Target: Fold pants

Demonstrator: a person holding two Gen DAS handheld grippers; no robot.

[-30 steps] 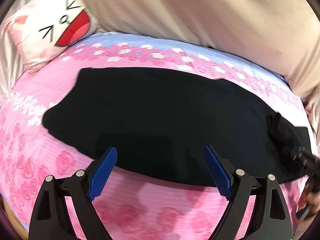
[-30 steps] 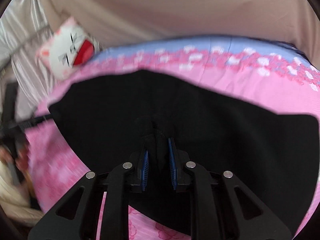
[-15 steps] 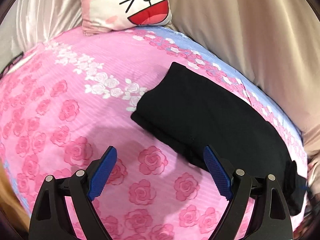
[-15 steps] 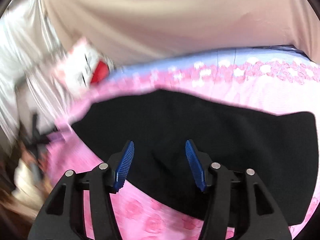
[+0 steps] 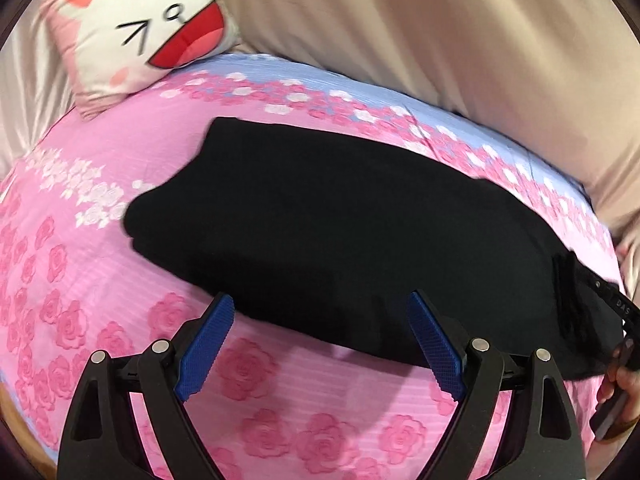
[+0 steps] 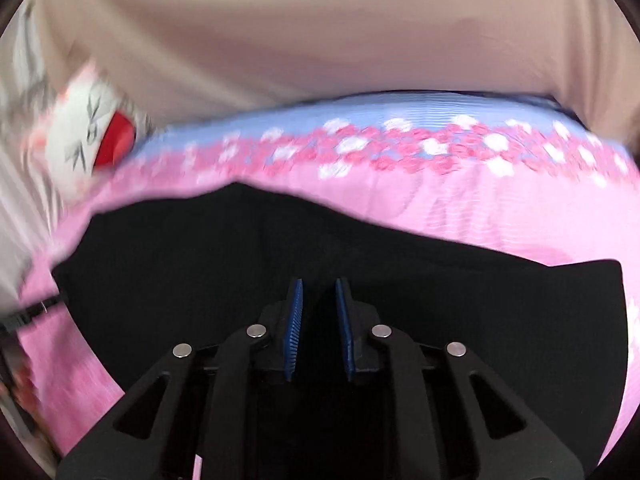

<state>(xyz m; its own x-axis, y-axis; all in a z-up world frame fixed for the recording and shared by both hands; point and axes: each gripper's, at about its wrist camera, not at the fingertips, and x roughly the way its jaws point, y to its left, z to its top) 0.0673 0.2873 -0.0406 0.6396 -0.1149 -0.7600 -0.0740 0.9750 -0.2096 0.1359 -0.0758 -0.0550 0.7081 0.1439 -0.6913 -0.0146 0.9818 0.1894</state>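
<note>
The black pants lie folded into a long band across the pink rose-print bedsheet. My left gripper hovers open over their near edge, nothing between its blue pads. At the band's right end the right gripper meets a bunched ridge of cloth, with a person's hand behind it. In the right wrist view the pants fill the lower half. There the right gripper has its jaws closing to a narrow gap, with a raised fold of black cloth between the pads.
A white cartoon-cat pillow sits at the far left of the bed, blurred in the right wrist view. Beige draped cloth backs the bed. A blue flowered strip of the sheet runs along the far edge.
The left view swung left onto bare sheet, then back over the pants. The right gripper's jaws opened wide half a second ago and have narrowed again on the cloth.
</note>
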